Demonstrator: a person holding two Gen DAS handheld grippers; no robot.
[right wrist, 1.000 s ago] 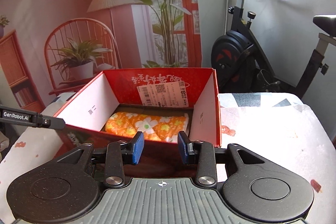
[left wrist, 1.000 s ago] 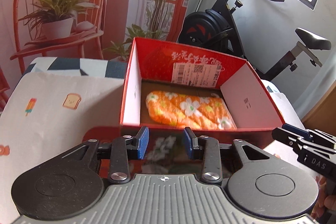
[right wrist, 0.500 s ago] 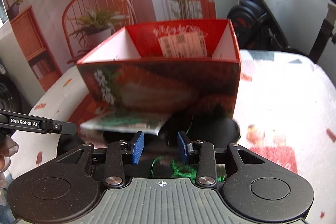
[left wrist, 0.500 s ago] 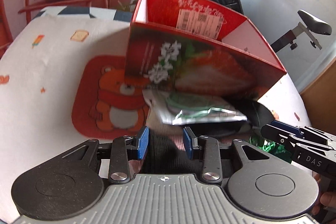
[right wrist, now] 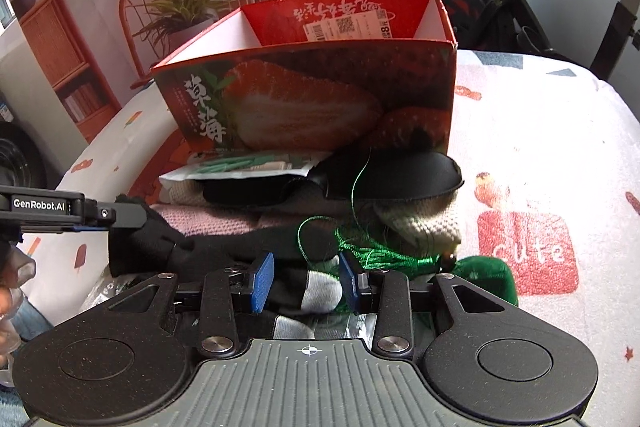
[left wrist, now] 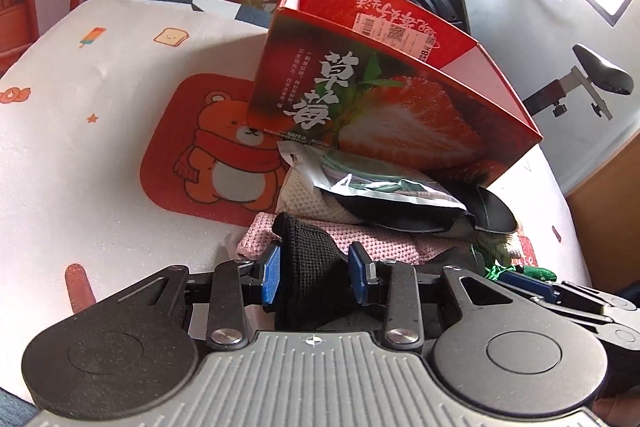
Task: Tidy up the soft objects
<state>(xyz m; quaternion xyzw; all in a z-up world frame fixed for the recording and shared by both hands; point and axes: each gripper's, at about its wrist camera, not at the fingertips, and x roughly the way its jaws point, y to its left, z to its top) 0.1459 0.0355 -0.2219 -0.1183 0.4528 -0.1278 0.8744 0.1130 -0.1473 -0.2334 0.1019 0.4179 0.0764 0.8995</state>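
A red strawberry box point(left wrist: 400, 99) stands on the table, also in the right wrist view point(right wrist: 312, 99). A pile of soft things lies in front of it: a silver pouch point(left wrist: 380, 183), a pink knit cloth point(left wrist: 360, 239), a cream knit piece point(left wrist: 304, 195). My left gripper point(left wrist: 316, 273) is open around a black knit cloth point(left wrist: 308, 267). My right gripper point(right wrist: 306, 281) is open over a black and grey sock point(right wrist: 320, 295), next to green cord point(right wrist: 384, 255) and a black padded piece point(right wrist: 400, 175).
A red bear mat point(left wrist: 208, 147) lies left of the pile on the white patterned tablecloth point(right wrist: 540, 147). The left gripper shows at the left edge of the right wrist view point(right wrist: 60, 211). An exercise bike point(left wrist: 580, 75) stands behind the table.
Both grippers have dropped from above the box to the pile in front of it. The black cloth now lies between the left fingers and the sock between the right fingers.
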